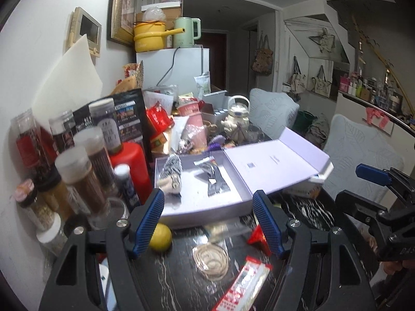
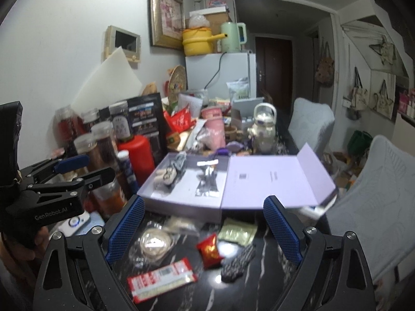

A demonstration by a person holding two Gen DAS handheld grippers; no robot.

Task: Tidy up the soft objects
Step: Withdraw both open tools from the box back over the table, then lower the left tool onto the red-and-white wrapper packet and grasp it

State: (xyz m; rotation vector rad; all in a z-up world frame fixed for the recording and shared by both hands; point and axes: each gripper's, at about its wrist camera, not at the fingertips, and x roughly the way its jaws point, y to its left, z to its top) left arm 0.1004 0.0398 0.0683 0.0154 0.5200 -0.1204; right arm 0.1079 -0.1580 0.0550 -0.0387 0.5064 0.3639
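Brightness: moderate indoor light, dimmer toward the dark doorway (image 2: 272, 64) at the back.
Source: overhead, out of frame; the white wall (image 1: 39, 51) is evenly lit.
Glare: pale reflections on the glossy black tabletop (image 2: 259, 280) and on the foil packets (image 2: 207, 181) in the lilac box (image 2: 181, 207).
Blur: motion smear on the jars (image 1: 77, 160) at the tabletop's left edge; right wrist view softer overall.
Distortion: strong fisheye bending, black vignette in all corners.
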